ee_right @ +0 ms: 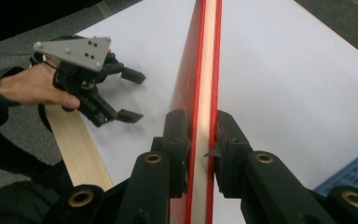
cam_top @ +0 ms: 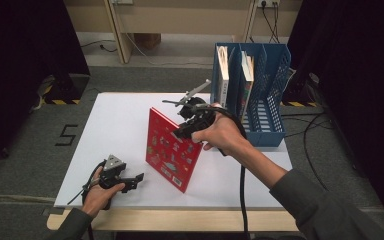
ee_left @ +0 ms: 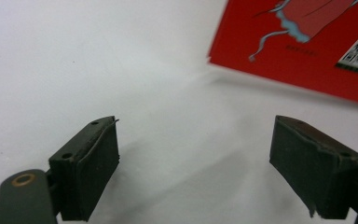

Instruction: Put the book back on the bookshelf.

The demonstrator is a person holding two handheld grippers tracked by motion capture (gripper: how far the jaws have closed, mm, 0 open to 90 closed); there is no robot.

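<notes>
**Book pinched by its edge, rack waiting behind**

My right gripper (cam_top: 182, 131) is clamped on the red book (cam_top: 172, 150), one jaw on each cover, with the pale page block running straight up between them in the right gripper view (ee_right: 204, 93). I took it by the upper edge rather than flat, because a thin book can only go into a narrow slot while it stands on edge, and a grip across both covers keeps them from fanning open. In the high view the book stands tilted near the middle of the white table (cam_top: 110, 130), its lower corner at or just above the surface; I cannot tell whether it touches.

The blue rack (cam_top: 265, 100) stands at the far right of the table, just behind my right hand. Two books (cam_top: 223, 75) already stand upright in its left slots, and the slots to the right look free, so I judge one of those is where mine belongs. Holding it upright now saves me a turn later.

My left gripper (cam_top: 130, 181) rests low at the near left corner, jaws wide apart with nothing between them, pointing toward the book's lower corner (ee_left: 307, 42). I keep it there, well apart from the book, ready to steady the bottom if it swings.

The risk I see is the book pivoting in a grip this near its edge.
</notes>
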